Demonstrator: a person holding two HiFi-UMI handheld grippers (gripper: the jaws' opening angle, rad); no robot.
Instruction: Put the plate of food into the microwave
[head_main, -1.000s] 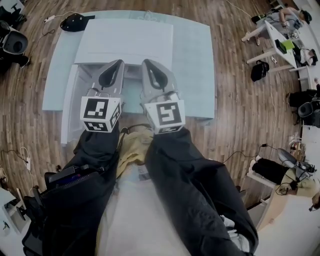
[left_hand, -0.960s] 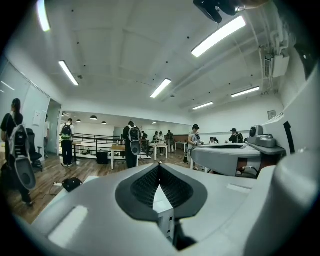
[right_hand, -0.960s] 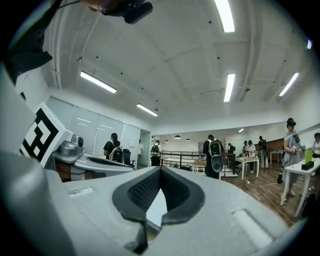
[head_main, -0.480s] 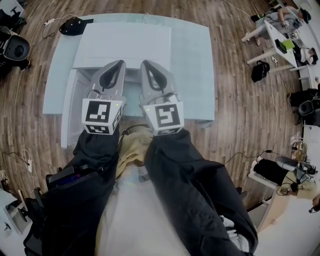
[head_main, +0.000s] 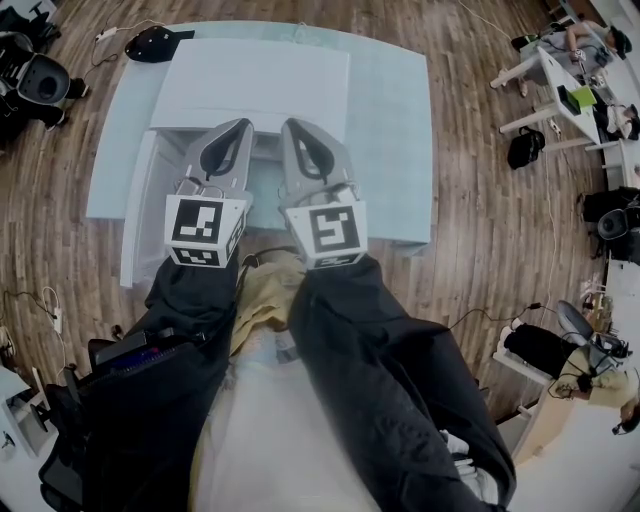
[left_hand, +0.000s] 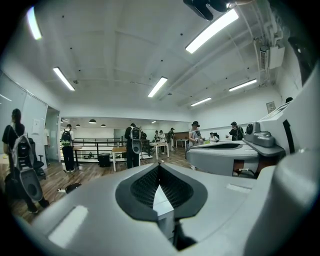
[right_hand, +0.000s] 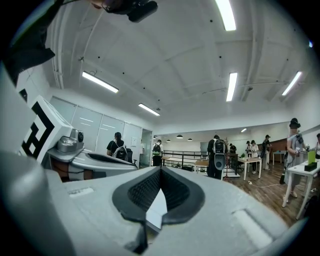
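Two grippers side by side: left gripper and right gripper, both with jaws fully closed and nothing in them. Tips sit at the near edge of the white microwave on the pale blue surface. The microwave's door hangs open on the left.

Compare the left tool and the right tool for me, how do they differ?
The left tool angles toward the right at its tip, the right tool toward the left. The left tool's marker cube carries a different black pattern from the right tool's marker cube. Both are shut, empty, side by side.
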